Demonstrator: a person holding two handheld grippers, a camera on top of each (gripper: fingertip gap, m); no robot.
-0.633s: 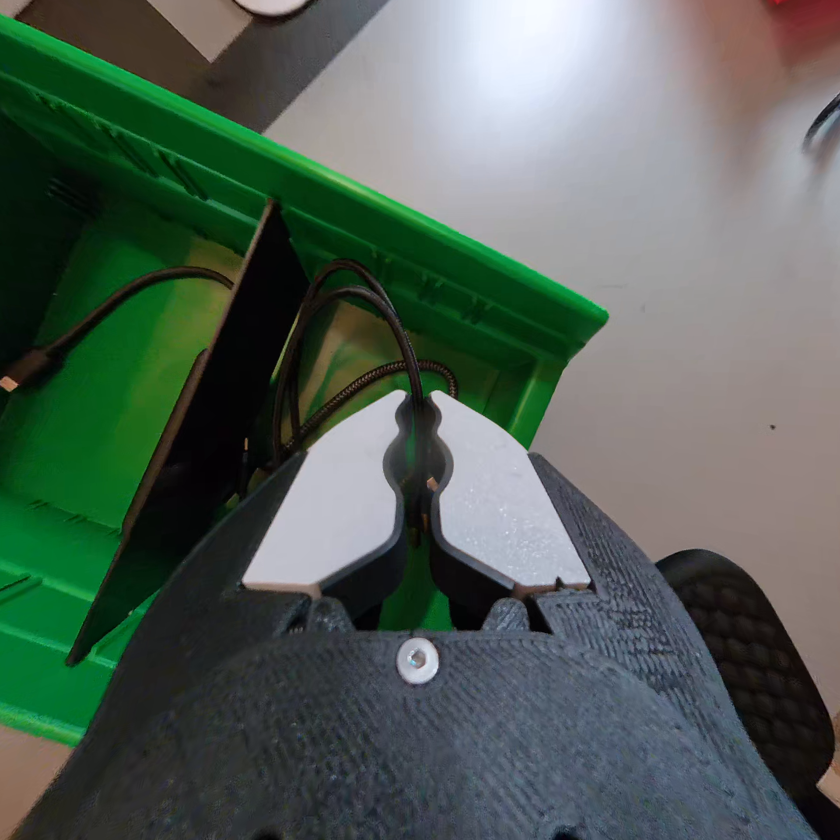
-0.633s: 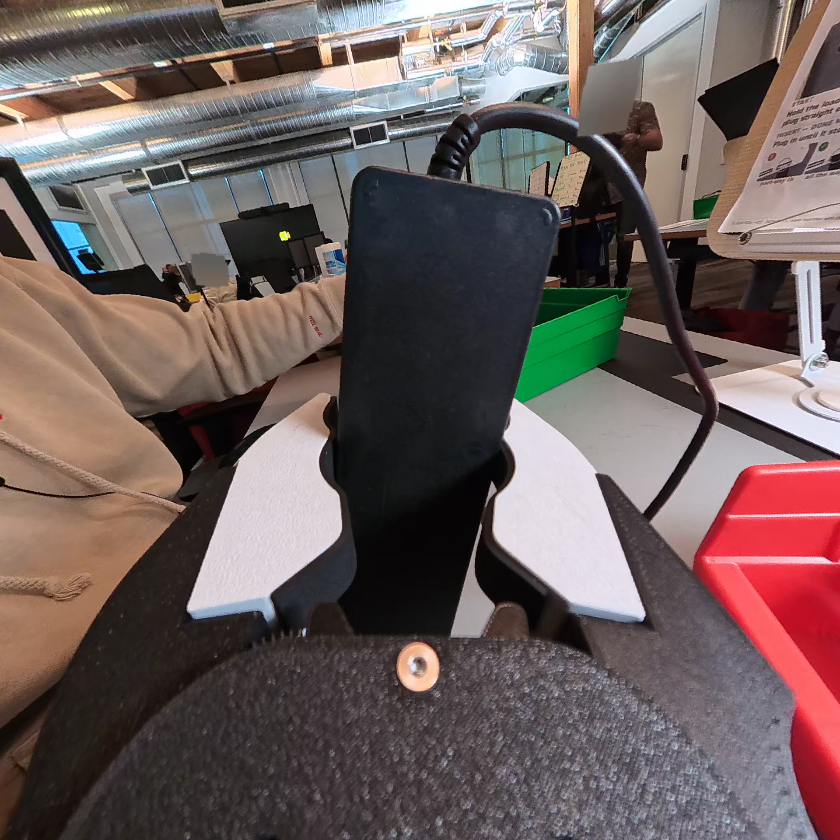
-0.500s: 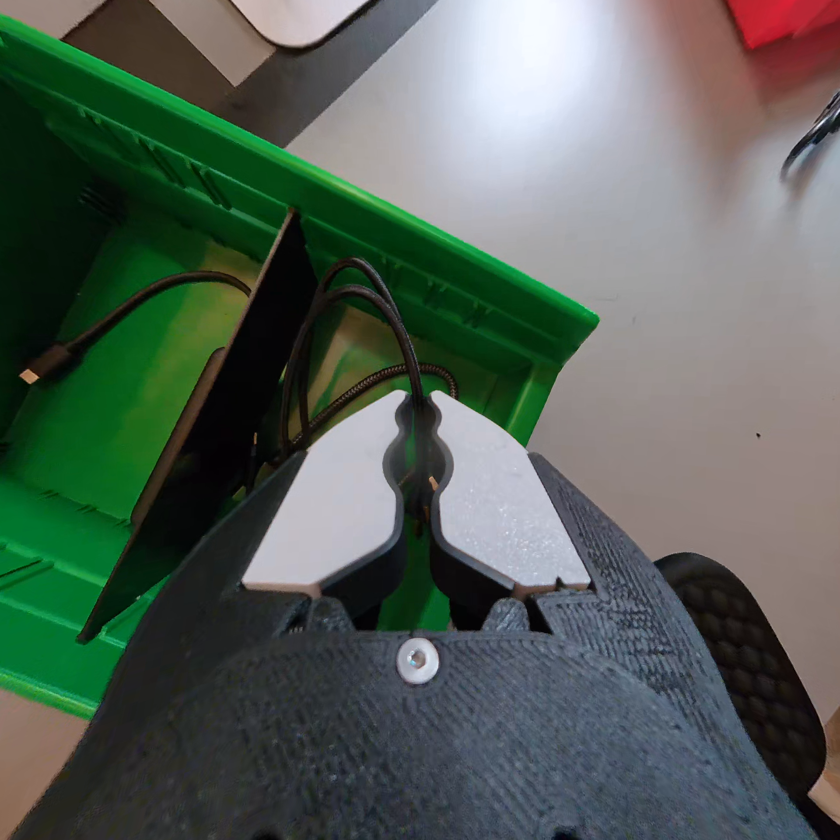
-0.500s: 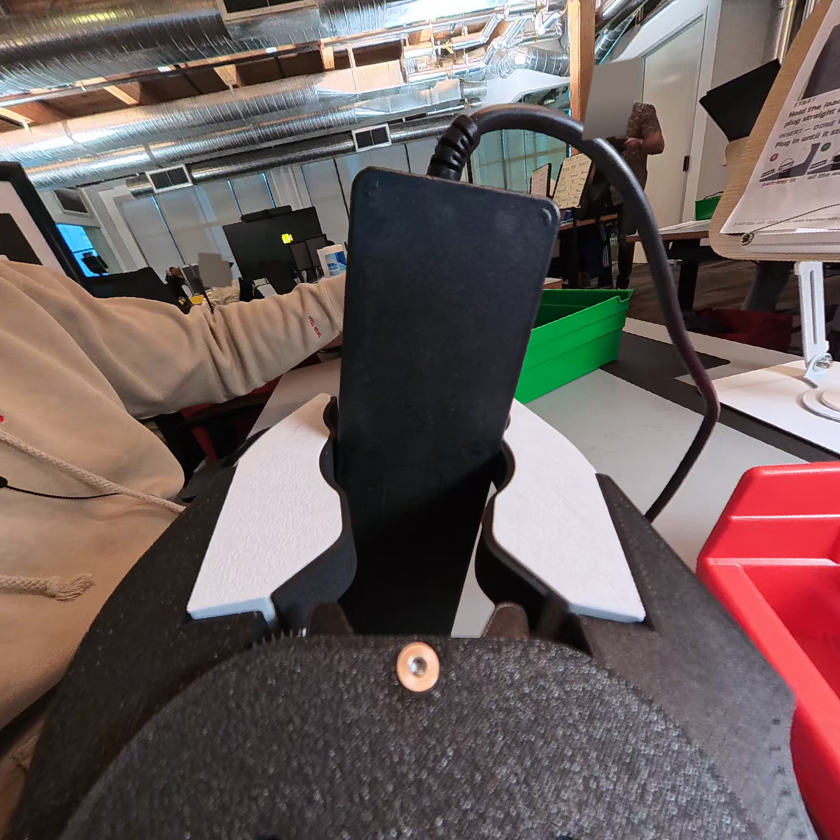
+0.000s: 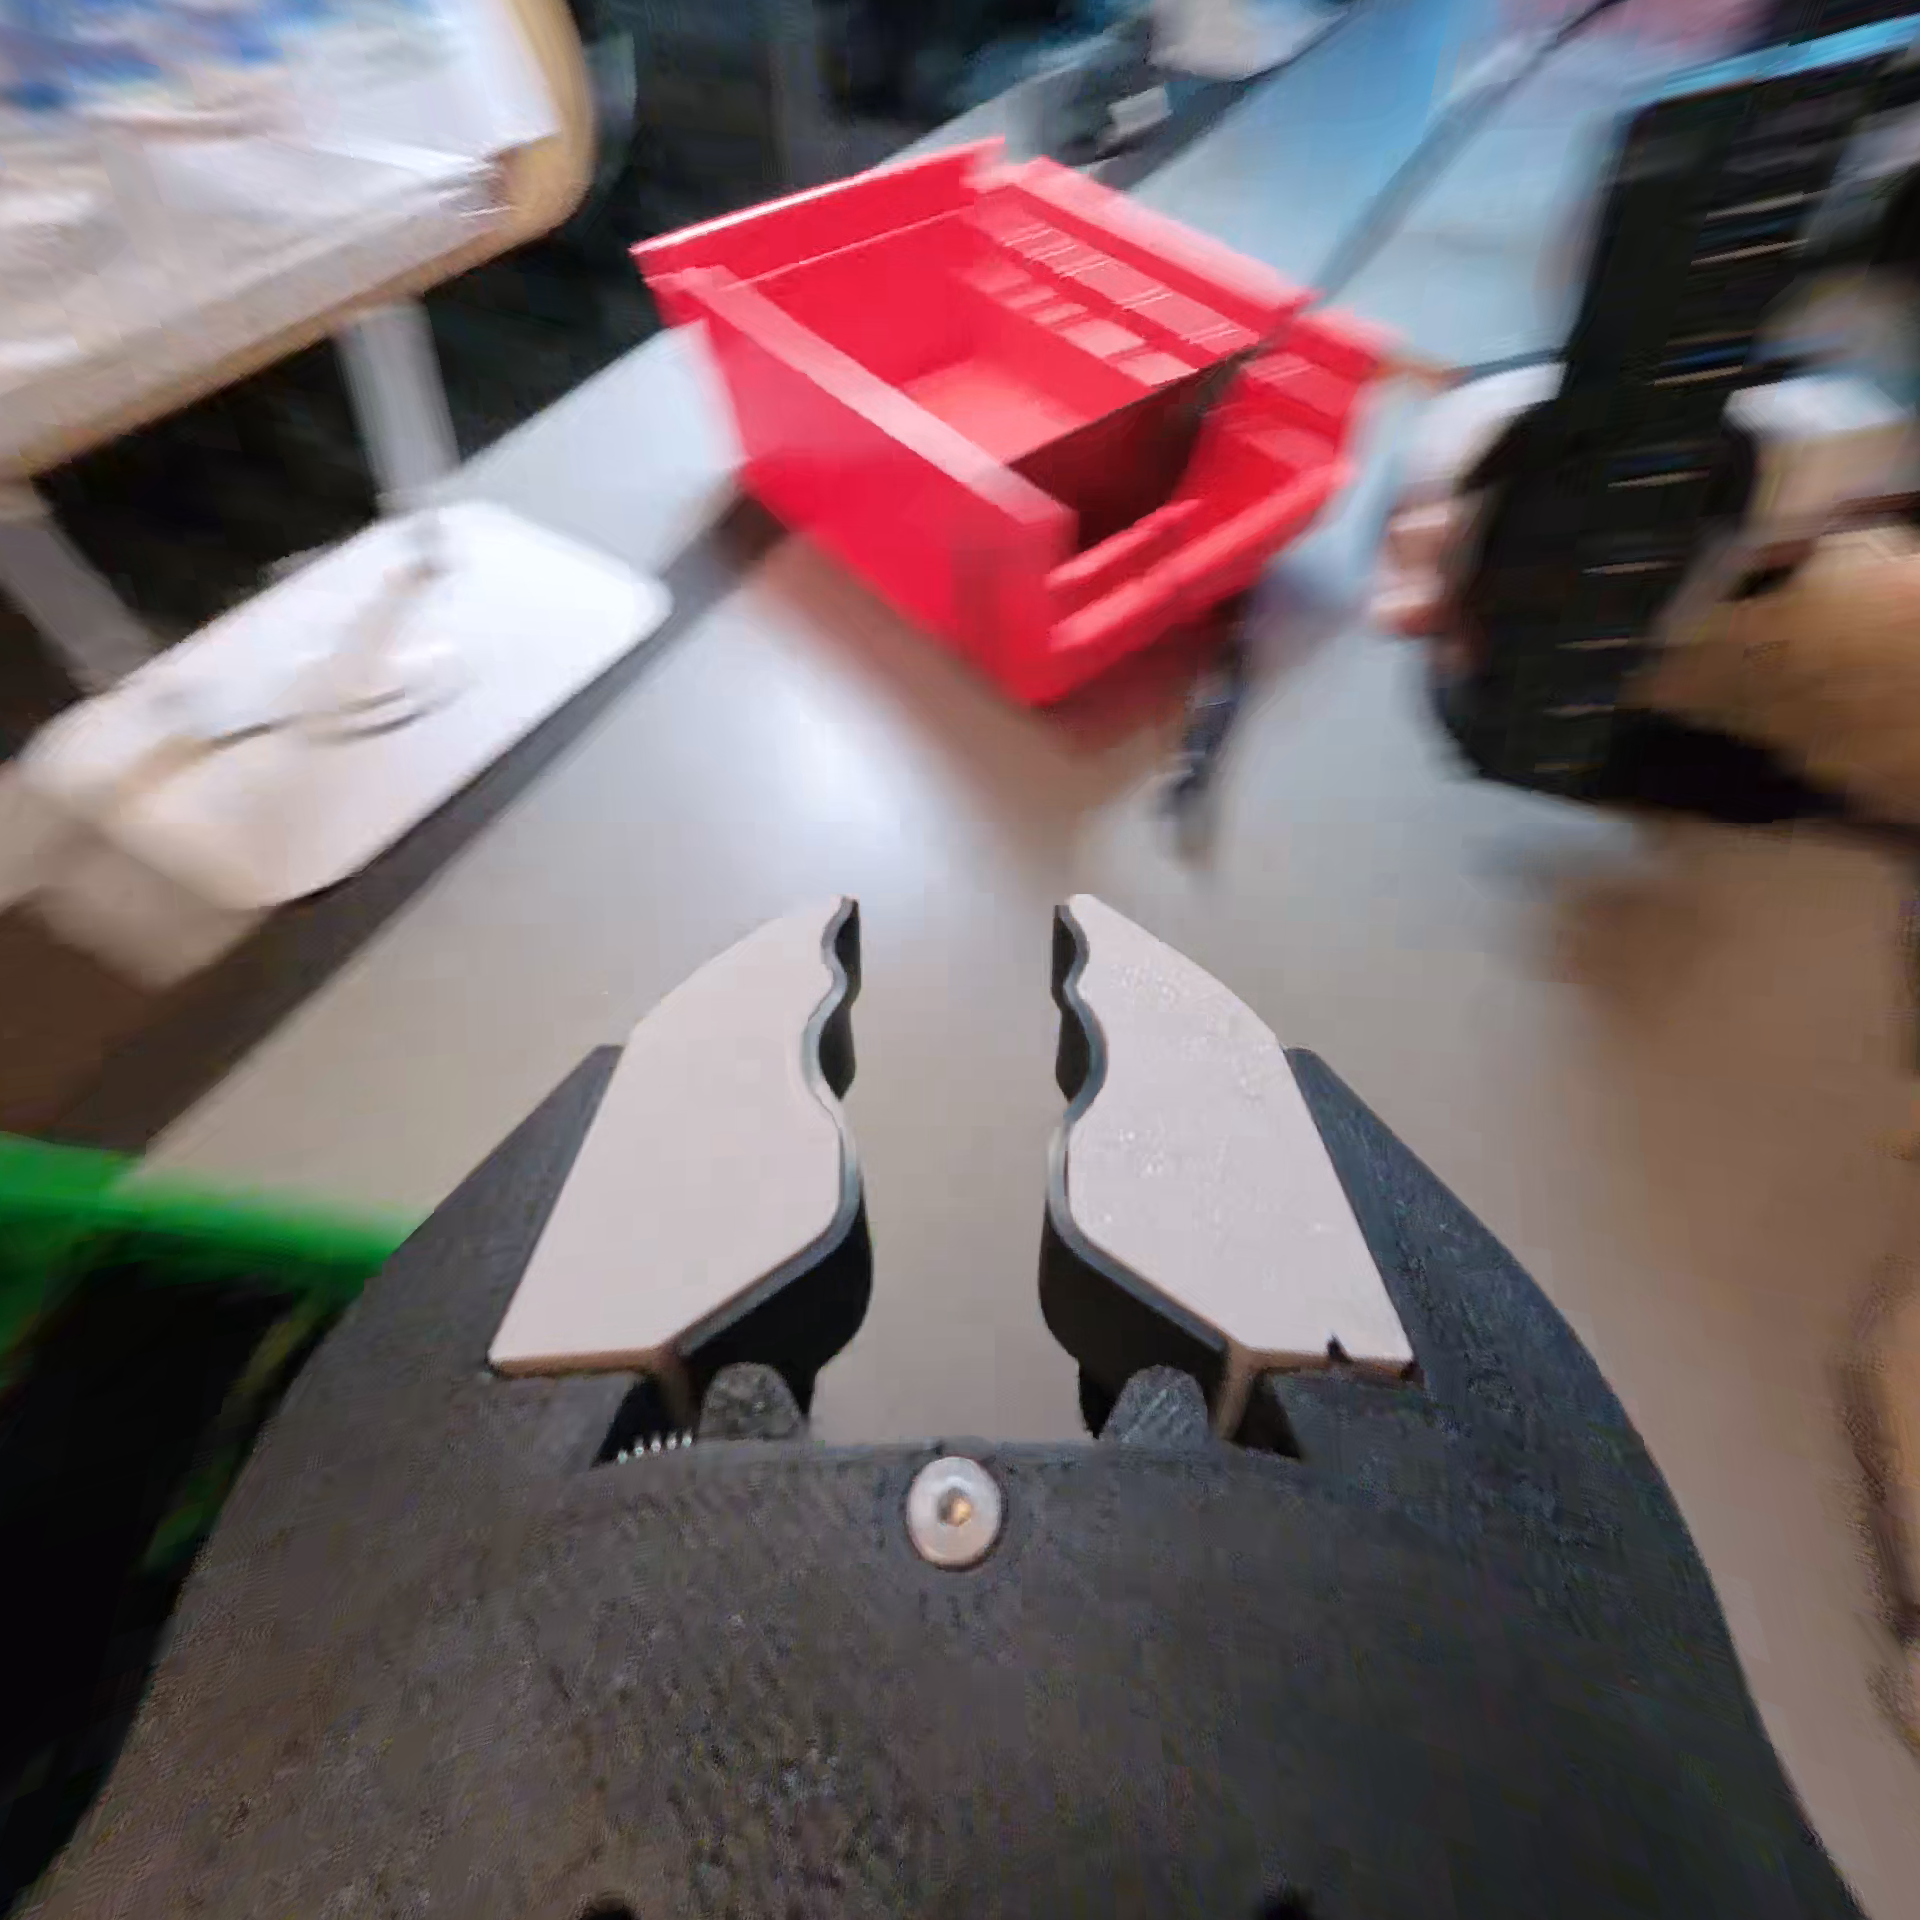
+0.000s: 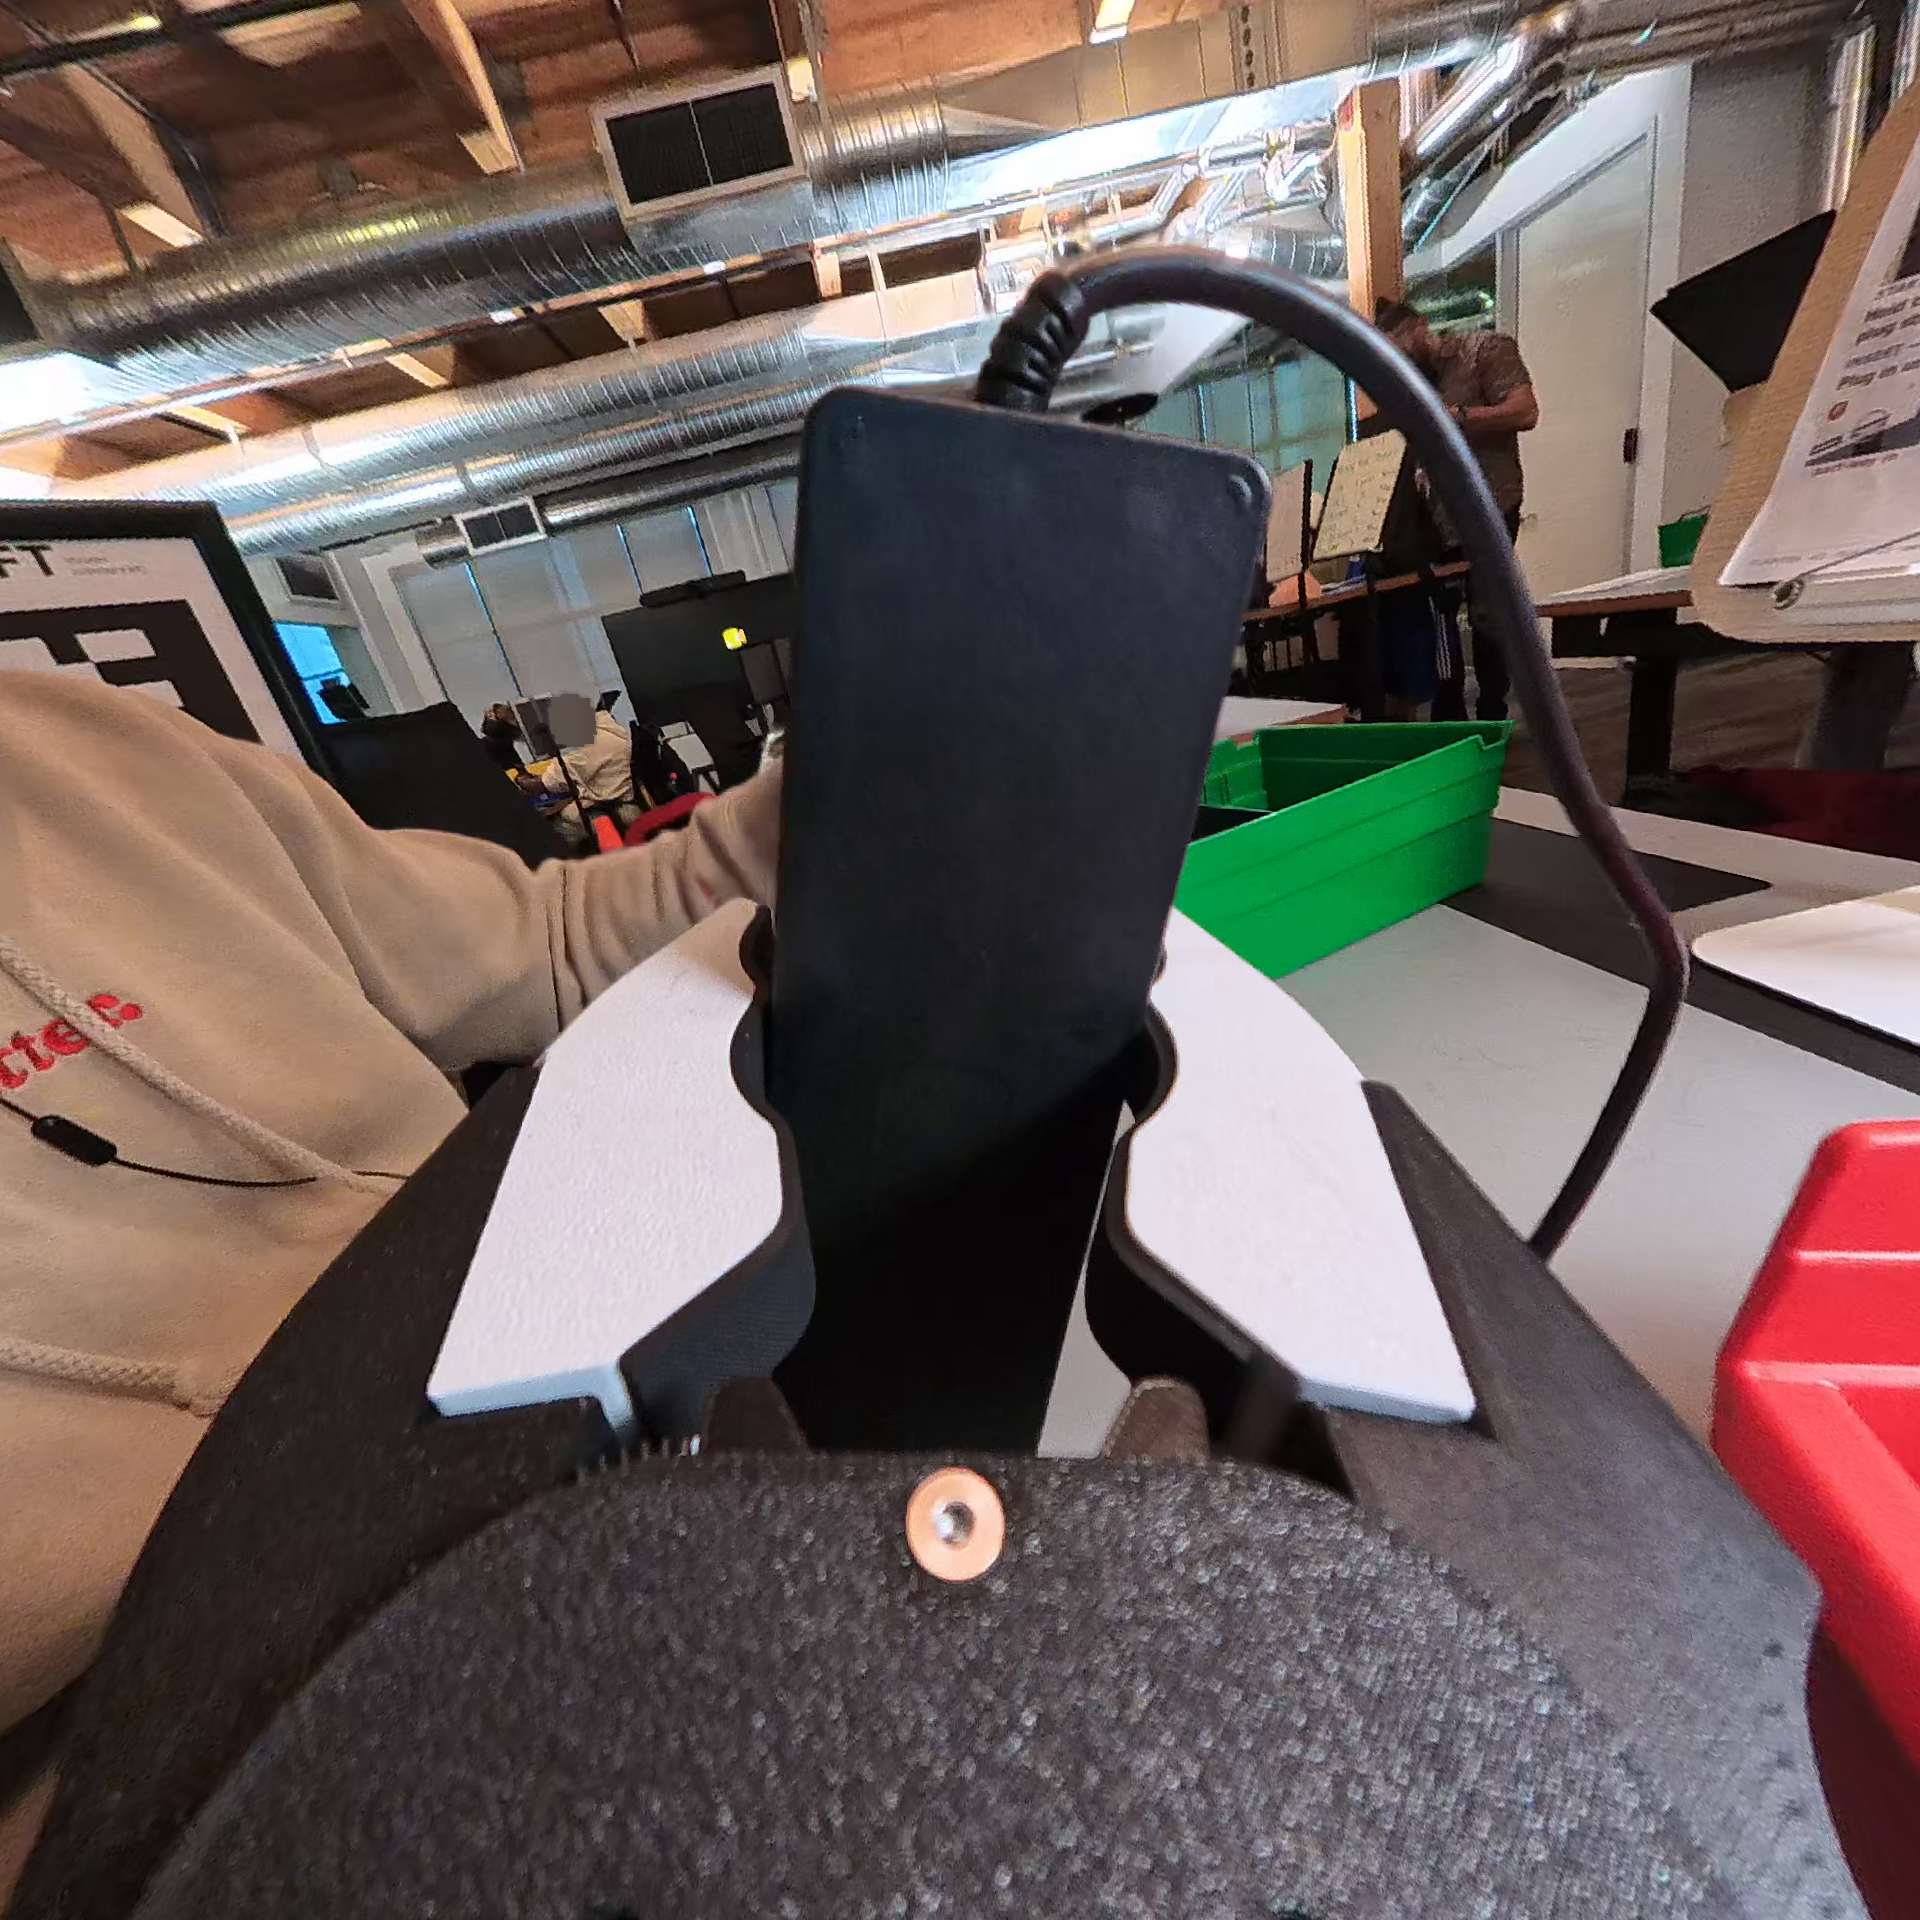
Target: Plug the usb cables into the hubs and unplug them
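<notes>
On the grey table (image 5: 790,852), the red plastic bin (image 5: 997,447) sits beyond the left tool (image 5: 956,935), which is released and empty. Nearer than that bin, the right tool (image 6: 956,997) is clenched on the flat black rectangular hub (image 6: 997,790) (cord attached). No cable looks plugged in; plugging and unplugging apparently remain.

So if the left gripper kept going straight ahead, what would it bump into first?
Probably nothing soon: the open left gripper points across bare grey table. The red bin lies further along, though blur makes depth uncertain.
</notes>
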